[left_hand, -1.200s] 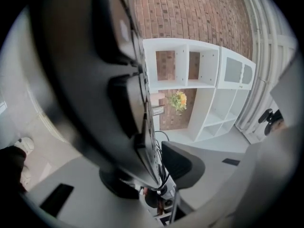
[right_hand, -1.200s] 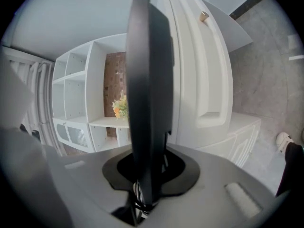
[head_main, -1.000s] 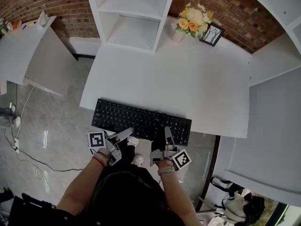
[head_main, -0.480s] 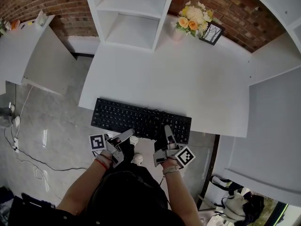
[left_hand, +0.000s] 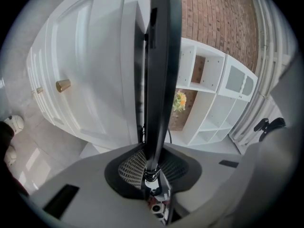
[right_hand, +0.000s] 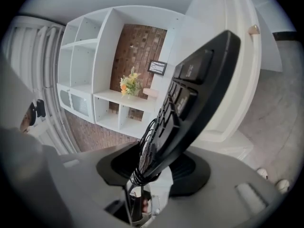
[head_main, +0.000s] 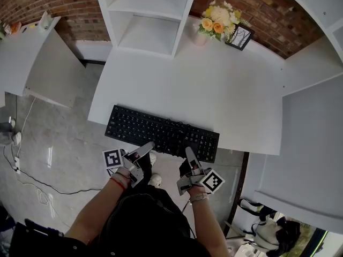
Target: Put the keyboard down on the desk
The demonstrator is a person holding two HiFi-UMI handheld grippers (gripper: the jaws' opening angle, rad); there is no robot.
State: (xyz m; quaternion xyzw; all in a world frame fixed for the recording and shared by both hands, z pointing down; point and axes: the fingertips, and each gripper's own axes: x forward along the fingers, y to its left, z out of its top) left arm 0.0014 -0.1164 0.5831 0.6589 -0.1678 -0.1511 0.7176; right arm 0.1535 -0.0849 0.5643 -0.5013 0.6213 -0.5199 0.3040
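White shelf unit [head_main: 147, 15], flowers [head_main: 218, 21] beside a framed picture [head_main: 240, 37] — brick wall [head_main: 69, 1] behind

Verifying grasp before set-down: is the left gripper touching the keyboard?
Touching. Left gripper view: the left gripper has just been closing its jaws, which now pinch the keyboard by its edge.

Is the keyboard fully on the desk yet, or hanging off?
Hanging off: the keyboard lies partly over the desk, its near long edge past the front edge.

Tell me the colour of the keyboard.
The keyboard is black, keys and frame alike; the head view shows it best.
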